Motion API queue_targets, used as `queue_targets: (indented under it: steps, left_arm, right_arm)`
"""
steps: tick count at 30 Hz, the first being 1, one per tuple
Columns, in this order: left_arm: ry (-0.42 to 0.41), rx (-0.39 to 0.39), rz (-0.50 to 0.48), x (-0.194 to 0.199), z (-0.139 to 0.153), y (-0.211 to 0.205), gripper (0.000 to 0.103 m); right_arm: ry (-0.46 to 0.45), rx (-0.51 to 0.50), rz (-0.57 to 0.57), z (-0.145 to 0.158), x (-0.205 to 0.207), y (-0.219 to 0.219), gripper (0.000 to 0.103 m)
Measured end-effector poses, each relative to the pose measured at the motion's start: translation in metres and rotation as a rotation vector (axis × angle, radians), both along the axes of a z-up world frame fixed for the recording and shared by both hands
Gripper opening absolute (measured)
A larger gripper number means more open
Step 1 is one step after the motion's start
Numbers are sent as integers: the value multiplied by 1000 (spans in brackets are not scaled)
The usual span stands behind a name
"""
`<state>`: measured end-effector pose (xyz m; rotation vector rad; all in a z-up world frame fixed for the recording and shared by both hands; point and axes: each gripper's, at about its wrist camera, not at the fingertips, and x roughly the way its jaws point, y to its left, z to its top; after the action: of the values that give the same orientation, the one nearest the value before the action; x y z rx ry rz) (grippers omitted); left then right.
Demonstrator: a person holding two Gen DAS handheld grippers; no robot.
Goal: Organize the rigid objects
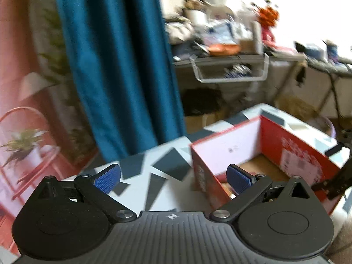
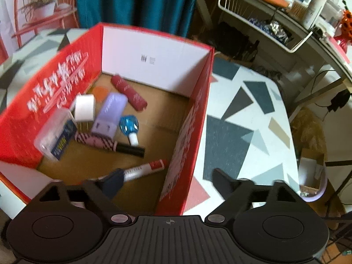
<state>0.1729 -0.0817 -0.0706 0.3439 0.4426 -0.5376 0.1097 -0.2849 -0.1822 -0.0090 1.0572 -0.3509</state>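
Note:
A red cardboard box point(image 2: 189, 132) stands open on the patterned table point(image 2: 242, 118). Inside lie a red-capped marker point(image 2: 145, 168), a pink-and-black striped pen point(image 2: 105, 143), a lilac case point(image 2: 110, 115), a white block point(image 2: 84, 107), a blue bottle point(image 2: 129, 126), a dark red case point(image 2: 128, 92) and a clear plastic box point(image 2: 55, 132). My right gripper point(image 2: 169, 184) is open and empty, straddling the box's right wall. My left gripper point(image 1: 173, 178) is open and empty, over the near left corner of the box point(image 1: 286, 154).
A blue curtain point(image 1: 118, 61) hangs behind the table. A cluttered desk with a white wire basket point(image 2: 264, 22) stands at the back right. A red chair with a potted plant point(image 2: 41, 4) shows at the back left. The right gripper's body point(image 1: 336, 180) shows at the left view's right edge.

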Motion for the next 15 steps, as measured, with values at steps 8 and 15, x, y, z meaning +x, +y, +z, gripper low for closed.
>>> queue_targets:
  steps: [8,15]
  left_arm:
    - [52,-128,171,-13,28,27,103]
    - [-39,-129,251,-45,51,30,103]
  right_arm:
    - [-112,8,0,44,-8,12,102]
    - [-262,-15,0,96,-26,31,103]
